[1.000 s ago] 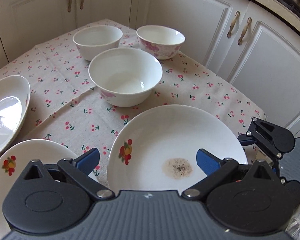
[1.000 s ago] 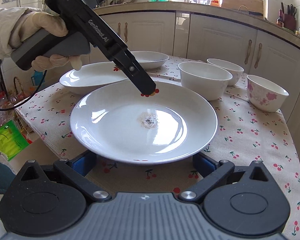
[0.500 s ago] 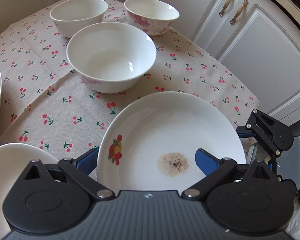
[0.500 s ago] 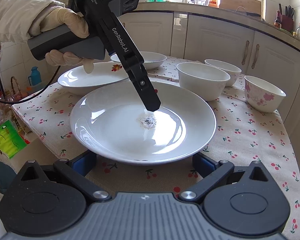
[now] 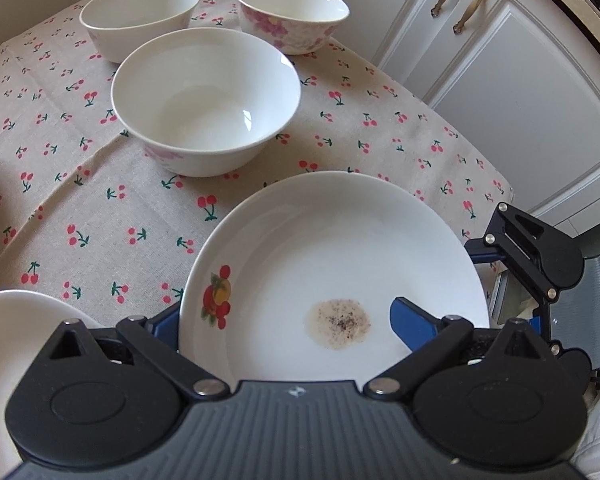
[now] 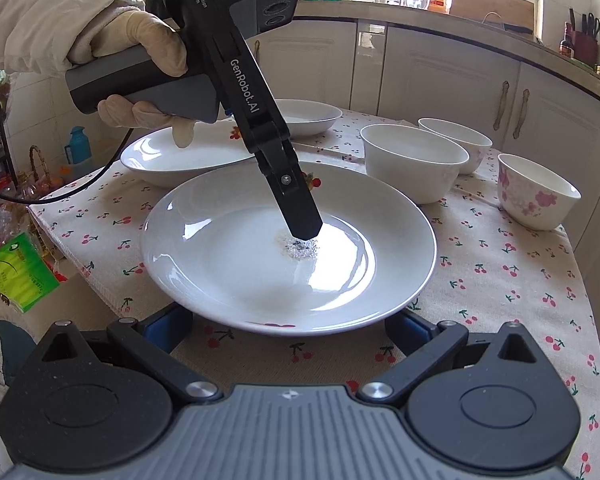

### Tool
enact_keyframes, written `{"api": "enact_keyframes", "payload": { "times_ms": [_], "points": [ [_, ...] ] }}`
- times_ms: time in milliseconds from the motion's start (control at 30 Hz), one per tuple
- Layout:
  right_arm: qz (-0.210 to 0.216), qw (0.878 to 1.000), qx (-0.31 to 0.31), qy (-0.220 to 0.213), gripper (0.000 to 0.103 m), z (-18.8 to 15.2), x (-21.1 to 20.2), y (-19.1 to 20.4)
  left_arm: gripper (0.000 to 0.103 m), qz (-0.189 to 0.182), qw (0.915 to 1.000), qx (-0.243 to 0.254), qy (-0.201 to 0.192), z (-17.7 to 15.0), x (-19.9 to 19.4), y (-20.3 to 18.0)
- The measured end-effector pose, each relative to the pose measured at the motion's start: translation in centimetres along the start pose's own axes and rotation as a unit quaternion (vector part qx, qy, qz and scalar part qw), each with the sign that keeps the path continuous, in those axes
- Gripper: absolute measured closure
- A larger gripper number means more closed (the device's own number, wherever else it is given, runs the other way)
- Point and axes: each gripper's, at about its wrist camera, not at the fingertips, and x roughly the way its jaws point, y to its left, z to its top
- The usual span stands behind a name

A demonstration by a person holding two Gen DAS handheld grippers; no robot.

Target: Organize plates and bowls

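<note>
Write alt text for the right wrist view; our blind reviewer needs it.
A gloved hand holds the left gripper tilted down over a speckled smear on a white plate on a cherry-print tablecloth. Three bowls stand right; two more plates lie behind.

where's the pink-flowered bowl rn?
The pink-flowered bowl stands at the table's right edge in the right wrist view, just right of two white bowls, near the cabinet doors.

Both wrist views closely overlook one plate [image 5: 340, 248].
</note>
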Motion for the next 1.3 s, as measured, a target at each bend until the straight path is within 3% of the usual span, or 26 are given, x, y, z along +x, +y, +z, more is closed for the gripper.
{"api": "enact_keyframes", "payload": {
  "times_ms": [733, 1300],
  "points": [
    [-0.003, 1.000, -0.012, 0.017, 0.000, 0.8, 0.0, 0.2, 0.003, 0.007, 1.0000, 0.001, -0.007, -0.4, -0.1, -0.1],
    [0.021, 1.000, -0.022, 0.008, 0.000, 2.9, -0.4, 0.1, 0.003, 0.025, 0.9983, -0.021, -0.048, -1.3, -3.4, 0.1]
  ]
}}
